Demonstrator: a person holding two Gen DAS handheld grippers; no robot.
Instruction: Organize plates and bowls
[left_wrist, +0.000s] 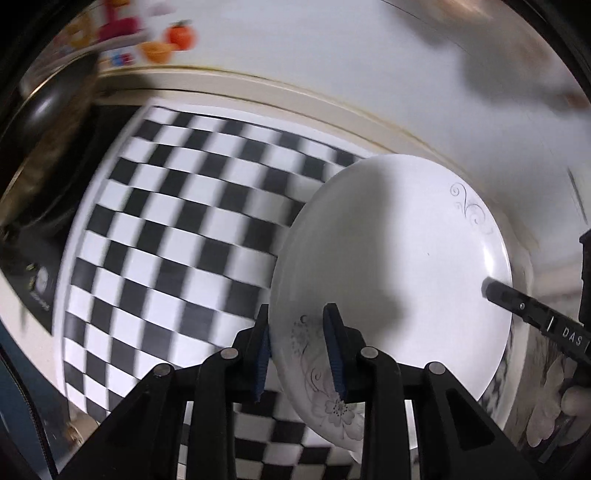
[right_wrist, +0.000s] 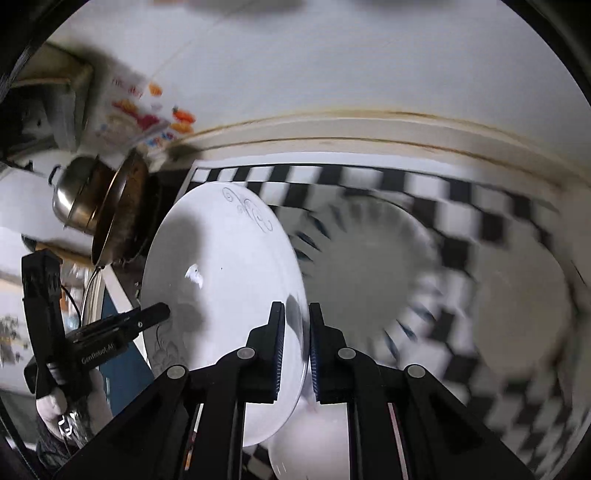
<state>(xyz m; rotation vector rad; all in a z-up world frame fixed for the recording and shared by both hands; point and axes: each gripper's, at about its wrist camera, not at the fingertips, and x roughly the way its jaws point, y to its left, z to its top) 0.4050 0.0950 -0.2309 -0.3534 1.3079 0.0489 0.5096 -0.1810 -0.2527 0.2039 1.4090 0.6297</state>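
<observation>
A white plate with grey flower print (left_wrist: 399, 266) is held tilted on edge above the checkered cloth (left_wrist: 166, 240). My left gripper (left_wrist: 299, 354) is shut on its near rim. My right gripper (right_wrist: 295, 350) is shut on the opposite rim of the same plate (right_wrist: 221, 295). Each gripper shows in the other's view: the right fingers (left_wrist: 517, 306) at the plate's right edge, the left fingers (right_wrist: 122, 325) at its left edge. Behind the plate, blurred, lie a ribbed plate with blue marks (right_wrist: 369, 273) and a plain pale plate (right_wrist: 524, 299). A white dish (right_wrist: 314, 446) sits below.
A steel pot (right_wrist: 74, 199) and a dark pan (right_wrist: 122, 218) stand at the left on a cooker (left_wrist: 37, 258). A cream ledge (left_wrist: 295, 99) and white wall run behind the table. Fruit stickers (left_wrist: 173, 37) are on the wall.
</observation>
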